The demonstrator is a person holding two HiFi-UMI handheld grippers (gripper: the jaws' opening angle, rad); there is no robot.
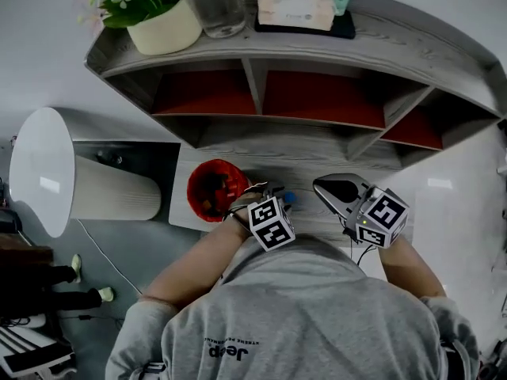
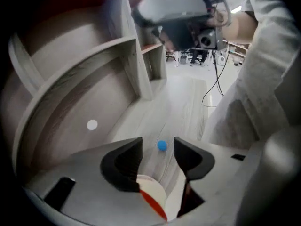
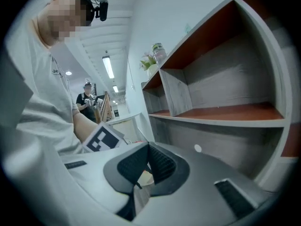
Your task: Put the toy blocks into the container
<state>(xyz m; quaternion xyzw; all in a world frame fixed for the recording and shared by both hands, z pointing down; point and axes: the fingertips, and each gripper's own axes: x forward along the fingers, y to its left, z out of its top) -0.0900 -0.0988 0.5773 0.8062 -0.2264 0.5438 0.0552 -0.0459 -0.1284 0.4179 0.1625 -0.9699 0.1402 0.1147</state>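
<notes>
The red container stands on the grey desk with several blocks inside; its red-and-white rim shows just under my left jaws. My left gripper is open, to the right of the container, with nothing between its pads. A small blue block lies on the desk just beyond the fingertips. My right gripper hovers to the right with its pads meeting at the tips and nothing held. It also shows in the left gripper view as the right gripper.
A grey shelf unit with red-backed compartments rises behind the desk; a plant pot, a glass jar and a tissue pack stand on top. A white cone-shaped object lies at the left. A cable hangs from the right gripper.
</notes>
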